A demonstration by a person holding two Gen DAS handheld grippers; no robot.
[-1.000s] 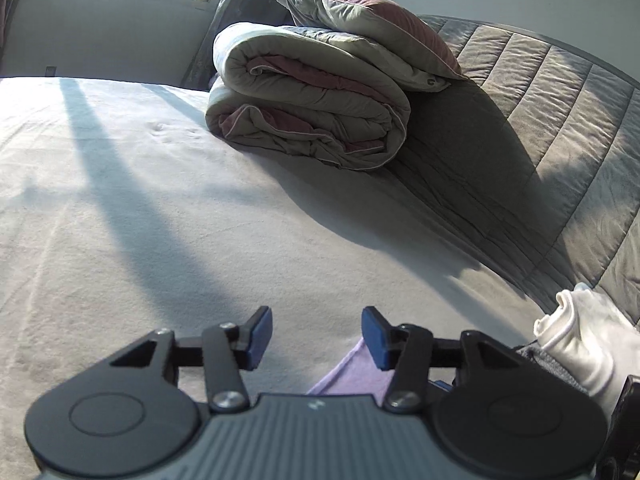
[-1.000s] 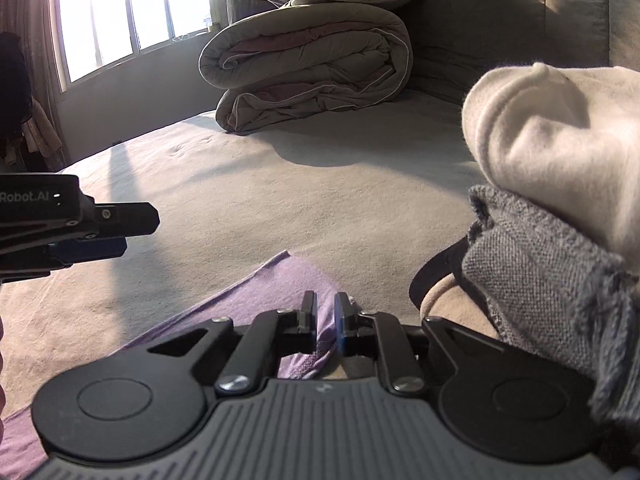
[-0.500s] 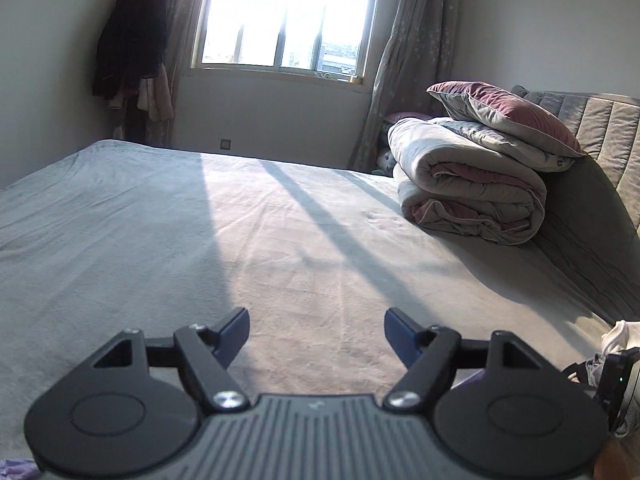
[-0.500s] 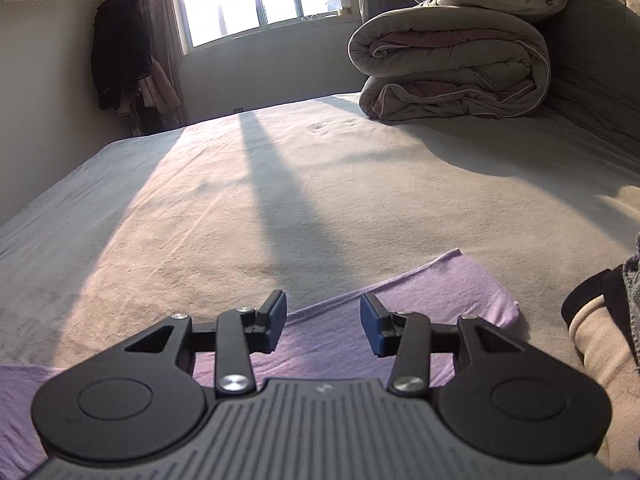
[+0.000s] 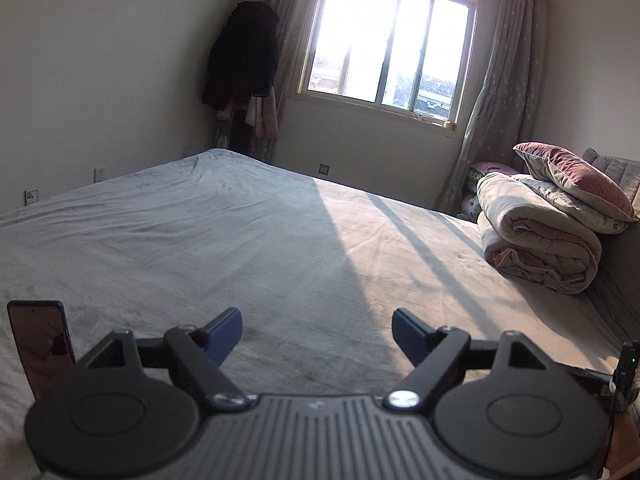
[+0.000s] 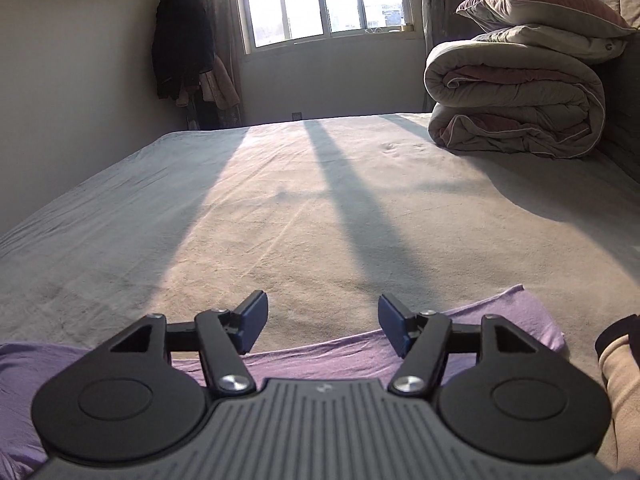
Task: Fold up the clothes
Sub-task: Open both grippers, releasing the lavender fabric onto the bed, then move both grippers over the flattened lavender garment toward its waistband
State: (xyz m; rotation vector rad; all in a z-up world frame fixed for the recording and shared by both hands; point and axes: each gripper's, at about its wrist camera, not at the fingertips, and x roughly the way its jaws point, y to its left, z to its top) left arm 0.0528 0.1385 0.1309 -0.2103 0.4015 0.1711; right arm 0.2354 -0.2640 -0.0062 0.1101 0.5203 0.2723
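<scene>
L wrist view: left gripper (image 5: pixel 317 330) fingers spread wide, empty, over bare bed (image 5: pixel 248 248); no garment seen. R wrist view: right gripper (image 6: pixel 323 322) also wide apart, empty; purple cloth (image 6: pixel 500 320) flat along bottom of frame. Looks thin, light, limp, prob. slips on sheet; pinch at edge/corner, lower right.

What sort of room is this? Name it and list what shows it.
A bedroom, most likely. A wide bed fills the view, a rolled quilt with a pillow on top sits at its head, and a curtained window lights it. A purple garment lies below the right tool.
</scene>
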